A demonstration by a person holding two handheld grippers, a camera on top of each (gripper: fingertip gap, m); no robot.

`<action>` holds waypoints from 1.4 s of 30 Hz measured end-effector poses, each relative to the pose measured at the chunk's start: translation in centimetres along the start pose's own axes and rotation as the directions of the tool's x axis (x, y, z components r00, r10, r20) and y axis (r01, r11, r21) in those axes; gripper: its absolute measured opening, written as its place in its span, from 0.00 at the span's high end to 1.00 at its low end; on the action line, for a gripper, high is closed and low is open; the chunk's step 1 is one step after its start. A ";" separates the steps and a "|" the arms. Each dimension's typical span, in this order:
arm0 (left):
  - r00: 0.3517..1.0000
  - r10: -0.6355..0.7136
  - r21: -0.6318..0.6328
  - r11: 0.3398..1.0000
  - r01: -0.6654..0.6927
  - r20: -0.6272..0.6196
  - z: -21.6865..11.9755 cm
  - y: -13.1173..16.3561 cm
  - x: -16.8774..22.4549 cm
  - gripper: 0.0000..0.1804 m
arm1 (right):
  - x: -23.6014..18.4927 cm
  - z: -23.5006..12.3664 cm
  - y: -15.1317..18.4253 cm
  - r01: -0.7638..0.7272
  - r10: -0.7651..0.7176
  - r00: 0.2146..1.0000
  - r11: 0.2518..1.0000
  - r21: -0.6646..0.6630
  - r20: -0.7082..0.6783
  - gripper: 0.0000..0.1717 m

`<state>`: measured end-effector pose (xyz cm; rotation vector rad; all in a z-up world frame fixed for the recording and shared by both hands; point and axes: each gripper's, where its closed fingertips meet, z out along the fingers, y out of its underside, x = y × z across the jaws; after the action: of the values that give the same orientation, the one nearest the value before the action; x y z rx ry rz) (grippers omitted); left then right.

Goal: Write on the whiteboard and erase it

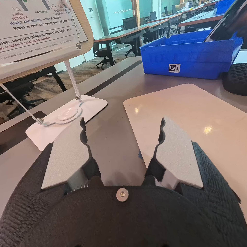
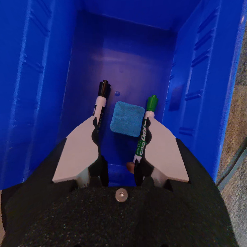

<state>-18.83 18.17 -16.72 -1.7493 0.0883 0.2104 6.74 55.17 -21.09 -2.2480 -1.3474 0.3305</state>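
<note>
Whiteboard (image 1: pixel 187 113) lies flat on my table (image 1: pixel 113 133), blank, beside a white stand (image 1: pixel 80 111) carrying an instruction sheet (image 1: pixel 33 29). My left gripper (image 1: pixel 122 119) hovers over its near-left corner, fingers wide apart, nothing between them. My right gripper (image 2: pixel 121 119) is down inside the blue bin (image 2: pixel 33 66), fingers spread and clamping nothing; between them sits the eraser (image 2: pixel 127 120), flanked by a black marker (image 2: pixel 100 102) and a green marker (image 2: pixel 146 128) on the bin floor.

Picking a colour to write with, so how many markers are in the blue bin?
2: a black-capped marker left of the eraser, a green marker right of it. The gripper could hide more.
</note>
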 end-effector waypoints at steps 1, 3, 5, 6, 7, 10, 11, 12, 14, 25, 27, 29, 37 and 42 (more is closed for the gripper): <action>1.000 0.000 0.001 1.000 0.000 0.000 0.0 0.0 0.0 0.42 | 0.1 -0.4 -0.2 -0.004 0.004 1.000 1.000 0.022 -0.011 0.58; 1.000 0.015 0.003 1.000 -0.015 0.001 -0.1 -0.1 0.0 0.42 | 0.1 -1.7 -0.7 -0.014 0.018 0.999 0.995 0.099 -0.039 0.58; 0.998 0.061 0.005 0.998 -0.061 0.008 -0.2 -0.4 -0.1 0.42 | -0.8 -3.7 -1.6 -0.022 0.032 0.999 0.973 0.232 -0.041 0.58; 0.997 0.080 0.011 0.997 -0.080 0.005 -0.4 -0.8 0.1 0.42 | -1.6 -4.9 -2.1 -0.017 0.028 0.999 0.948 0.317 -0.029 0.57; 0.995 0.095 0.025 0.995 -0.095 0.001 -0.6 -1.4 0.3 0.42 | -2.6 -6.3 -2.5 -0.013 0.020 1.000 0.912 0.411 -0.013 0.56; 0.992 0.127 0.052 0.991 -0.126 -0.015 -2.1 -3.6 1.4 0.48 | -5.8 -10.7 -3.1 -0.026 0.002 0.999 0.741 0.671 0.036 0.55; 0.993 0.119 0.047 0.992 -0.118 -0.015 -3.0 -4.3 2.0 0.49 | -6.8 -12.0 -3.0 -0.032 -0.006 0.999 0.676 0.736 0.048 0.54; 0.994 0.113 0.043 0.993 -0.113 -0.007 -4.1 -5.1 2.5 0.49 | -7.8 -12.9 -2.7 -0.039 -0.014 0.998 0.618 0.785 0.060 0.53; 0.991 0.124 0.052 0.991 -0.127 0.057 -7.0 -6.4 3.1 0.49 | -9.6 -13.5 -1.7 -0.046 -0.033 0.996 0.564 0.824 0.078 0.50; 0.744 0.040 -0.294 0.932 0.213 0.667 -23.1 3.0 -7.0 0.41 | -14.1 -9.0 0.0 0.094 -0.128 0.992 0.697 0.711 -0.006 0.44; 0.772 0.002 -0.324 0.908 0.265 0.636 -22.5 4.5 -6.5 0.44 | -14.4 -8.4 -0.1 0.118 -0.133 0.991 0.715 0.690 -0.032 0.47; 0.798 0.005 -0.364 0.891 0.270 0.603 -21.6 5.9 -6.0 0.51 | -14.4 -7.5 0.0 0.159 -0.151 0.986 0.740 0.654 -0.069 0.50; 0.717 0.145 -0.416 0.883 0.217 0.681 -22.6 6.6 -7.8 0.89 | -13.7 -3.5 0.4 0.268 -0.245 0.963 0.826 0.496 -0.112 0.71; 0.708 0.138 -0.398 0.892 0.215 0.692 -22.6 5.9 -8.2 0.90 | -12.2 -3.5 -0.4 0.268 -0.214 0.963 0.841 0.469 -0.165 0.91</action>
<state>-25.84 -5.54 -16.88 -2.0105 -0.6193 0.9310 2.13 43.65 -18.52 -1.6347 -1.2982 0.4036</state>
